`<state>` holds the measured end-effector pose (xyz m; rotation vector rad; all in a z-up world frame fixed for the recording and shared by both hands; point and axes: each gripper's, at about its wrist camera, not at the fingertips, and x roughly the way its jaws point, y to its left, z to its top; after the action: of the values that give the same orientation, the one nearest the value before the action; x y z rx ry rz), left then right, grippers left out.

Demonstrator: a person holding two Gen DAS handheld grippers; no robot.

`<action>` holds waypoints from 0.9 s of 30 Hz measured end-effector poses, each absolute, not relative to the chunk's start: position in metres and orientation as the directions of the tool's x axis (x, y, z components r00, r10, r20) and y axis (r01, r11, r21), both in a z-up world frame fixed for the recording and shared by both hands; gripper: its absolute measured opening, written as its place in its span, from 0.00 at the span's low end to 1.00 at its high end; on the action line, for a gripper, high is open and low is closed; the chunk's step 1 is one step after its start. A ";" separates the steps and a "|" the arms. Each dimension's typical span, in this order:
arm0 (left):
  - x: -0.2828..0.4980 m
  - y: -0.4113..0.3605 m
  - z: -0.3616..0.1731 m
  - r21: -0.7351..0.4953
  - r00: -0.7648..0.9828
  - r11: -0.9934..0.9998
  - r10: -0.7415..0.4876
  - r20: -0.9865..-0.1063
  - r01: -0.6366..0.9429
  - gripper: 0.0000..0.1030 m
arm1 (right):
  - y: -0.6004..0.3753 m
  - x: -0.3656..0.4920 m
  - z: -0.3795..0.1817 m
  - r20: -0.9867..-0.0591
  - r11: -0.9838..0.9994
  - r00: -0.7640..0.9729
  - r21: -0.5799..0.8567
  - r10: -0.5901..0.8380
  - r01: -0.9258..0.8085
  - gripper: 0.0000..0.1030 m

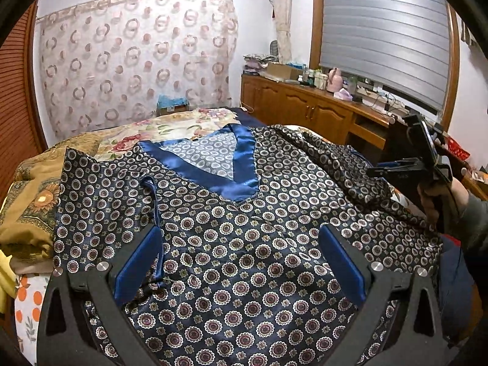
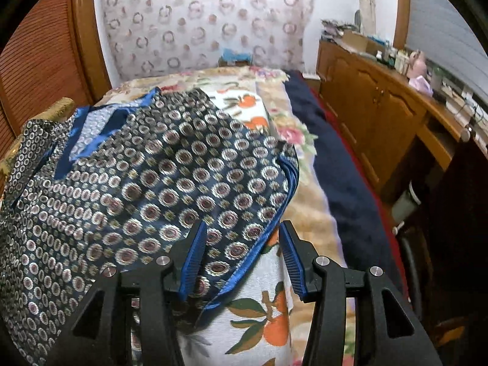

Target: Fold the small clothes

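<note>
With the top [image 1: 244, 244] spread flat on the bed [image 2: 305, 213] and both grippers, left [image 1: 241, 262] and right [image 2: 242, 259], apart and empty, we should pinch its blue-edged sleeve [image 2: 274, 219] (1 layer only) before folding inward.

One patterned top [image 1: 244, 259] with a blue V-neck collar [image 1: 219, 164] lies on one bed [image 2: 262, 311], under and ahead of the fingers. Two grippers are seen: the left gripper [image 1: 241, 262] with two blue fingers [image 1: 137, 262], and the right gripper [image 2: 241, 259] also with two. One wooden cabinet [image 1: 305, 106] stands far beyond the fingers, on the right.
</note>
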<state>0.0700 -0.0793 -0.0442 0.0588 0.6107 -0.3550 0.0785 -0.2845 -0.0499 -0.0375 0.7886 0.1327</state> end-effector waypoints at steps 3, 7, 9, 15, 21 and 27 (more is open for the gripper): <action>0.069 -0.082 -0.046 -0.050 0.757 0.937 -0.311 -0.574 0.346 1.00 | -0.291 0.089 -0.054 -0.724 0.993 0.685 0.005 0.087 -0.121 0.49; 0.068 -0.083 -0.048 -0.045 0.755 0.938 -0.305 -0.580 0.344 1.00 | -0.290 0.097 -0.052 -0.715 0.992 0.693 0.008 0.094 -0.127 0.30; 0.068 -0.083 -0.049 -0.039 0.755 0.939 -0.300 -0.583 0.343 1.00 | -0.289 0.096 -0.051 -0.705 0.992 0.706 -0.022 0.074 -0.125 0.15; 0.065 -0.082 -0.049 -0.032 0.761 0.941 -0.293 -0.579 0.338 1.00 | -0.281 0.084 -0.042 -0.653 0.987 0.750 -0.024 0.106 -0.161 0.03; 0.066 -0.073 -0.049 -0.048 0.769 0.950 -0.280 -0.574 0.310 1.00 | -0.251 0.071 -0.010 -0.577 0.957 0.780 0.010 0.243 -0.290 0.02; 0.064 -0.060 -0.046 -0.060 0.783 0.956 -0.271 -0.560 0.288 1.00 | -0.195 0.066 0.023 -0.539 0.893 0.756 -0.017 0.371 -0.450 0.02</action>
<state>0.0645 -0.0605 -0.0457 0.0293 0.5998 -0.3017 0.0662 -0.1946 0.0228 -0.1489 0.5545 0.4494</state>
